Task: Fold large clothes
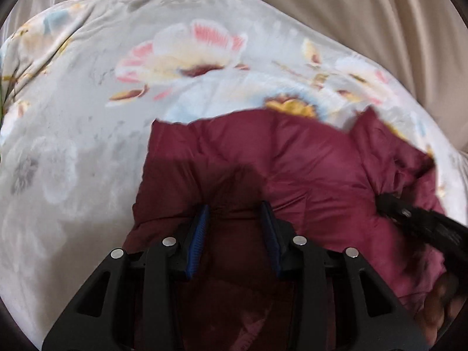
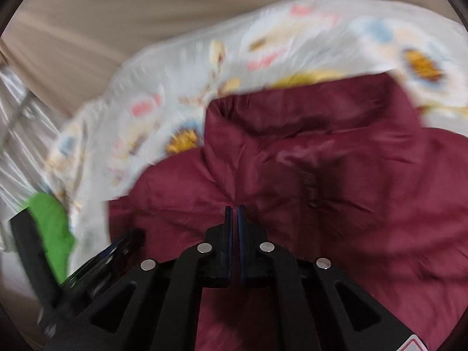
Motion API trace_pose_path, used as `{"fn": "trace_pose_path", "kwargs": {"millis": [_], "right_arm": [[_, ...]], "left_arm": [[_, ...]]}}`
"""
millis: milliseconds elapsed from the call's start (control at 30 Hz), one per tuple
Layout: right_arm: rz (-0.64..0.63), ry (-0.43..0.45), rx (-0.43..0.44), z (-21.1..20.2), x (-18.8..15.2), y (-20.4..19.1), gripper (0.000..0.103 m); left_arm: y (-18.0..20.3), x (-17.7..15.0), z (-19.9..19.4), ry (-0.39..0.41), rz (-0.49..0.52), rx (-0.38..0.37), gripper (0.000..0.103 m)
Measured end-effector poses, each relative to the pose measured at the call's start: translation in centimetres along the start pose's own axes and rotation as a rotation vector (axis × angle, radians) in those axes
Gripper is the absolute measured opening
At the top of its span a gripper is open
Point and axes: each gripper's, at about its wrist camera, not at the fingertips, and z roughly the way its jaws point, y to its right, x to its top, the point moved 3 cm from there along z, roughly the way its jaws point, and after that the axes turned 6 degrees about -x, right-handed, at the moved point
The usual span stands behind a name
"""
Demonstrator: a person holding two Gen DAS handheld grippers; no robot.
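A maroon padded jacket (image 1: pixel 292 169) lies on a bed with a floral sheet (image 1: pixel 87 146). My left gripper (image 1: pixel 235 204) stands over the jacket's near left part. A raised fold of maroon fabric fills the gap between its blue pads (image 1: pixel 201 234), which press on it. In the right wrist view the jacket (image 2: pixel 336 175) shows its stand-up collar (image 2: pixel 307 111) at the far side. My right gripper (image 2: pixel 235 213) hangs over the jacket's middle with its pads together and nothing seen between them. Its black tip (image 1: pixel 383 204) also shows at the right of the left wrist view, resting against the jacket.
Beige curtains (image 1: pixel 351 5) hang behind the bed. Fingers of a person's hand (image 1: pixel 438 301) show at the lower right. In the right wrist view a blurred black and green gripper body (image 2: pixel 49 228) sits at the lower left, with shiny silver fabric (image 2: pixel 17 146) beyond the sheet's edge.
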Motion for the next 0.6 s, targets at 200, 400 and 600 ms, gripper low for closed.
{"fn": "trace_pose_path", "kwargs": {"millis": [200,400,600], "right_arm": [[0.246,0.265,-0.028,-5.4,2.2,4.6,0.005],[0.328,0.255,-0.154,-9.1,-1.7,11.6,0.01],[0.376,0.211,-0.22,-9.4,-7.8,16.9,0.0]], "left_arm": [[-0.4,0.1,-0.1,0.022,0.058,0.025,0.036],[4.3,1.5,-4.5,0.084,0.067,-0.121,0.038],[12.7,-1.7,-3.4,-0.009,0.213,-0.202,0.043]]}}
